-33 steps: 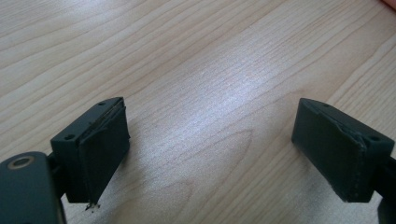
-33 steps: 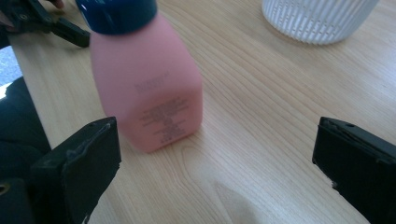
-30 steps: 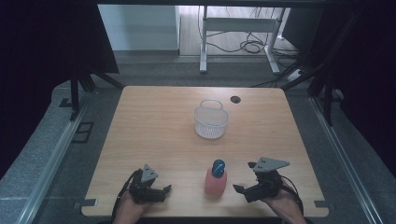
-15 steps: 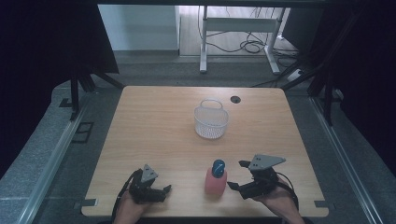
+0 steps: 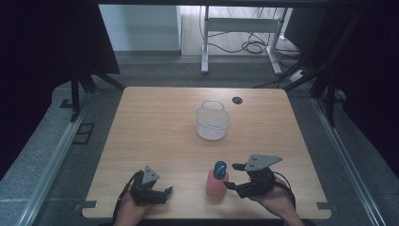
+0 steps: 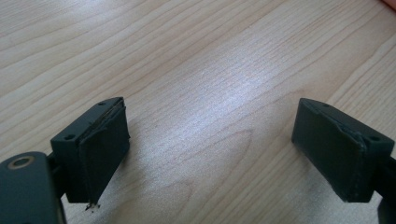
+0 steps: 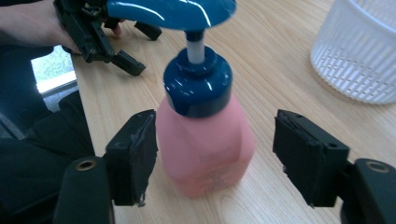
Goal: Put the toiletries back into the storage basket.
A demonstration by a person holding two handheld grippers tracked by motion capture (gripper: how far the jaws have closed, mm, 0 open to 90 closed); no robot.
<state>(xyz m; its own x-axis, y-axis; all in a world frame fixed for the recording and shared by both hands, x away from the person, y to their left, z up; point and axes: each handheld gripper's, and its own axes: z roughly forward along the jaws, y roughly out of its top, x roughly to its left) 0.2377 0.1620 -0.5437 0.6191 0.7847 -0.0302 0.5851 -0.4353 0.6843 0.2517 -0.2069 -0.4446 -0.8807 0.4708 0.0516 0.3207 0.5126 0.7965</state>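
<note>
A pink pump bottle (image 5: pixel 217 182) with a dark blue cap and pump head stands upright near the table's front edge. In the right gripper view the bottle (image 7: pixel 205 140) sits between the two black jaws of my right gripper (image 7: pixel 219 158), which is open, with a gap on each side. From the high view, my right gripper (image 5: pixel 231 176) reaches the bottle from its right. My left gripper (image 5: pixel 162 194) rests open at the front left over bare wood. The left gripper view has my left gripper (image 6: pixel 217 140) with wide-apart jaws and nothing between them.
A white slatted basket (image 5: pixel 212 123) with a handle stands empty at the table's middle, beyond the bottle, and the basket (image 7: pixel 359 51) appears at the upper right of the right gripper view. A dark cable hole (image 5: pixel 236 100) lies near the far edge.
My right gripper has slid left toward the bottle, so its jaws now stand on either side of it. The left gripper and the basket have stayed put.
</note>
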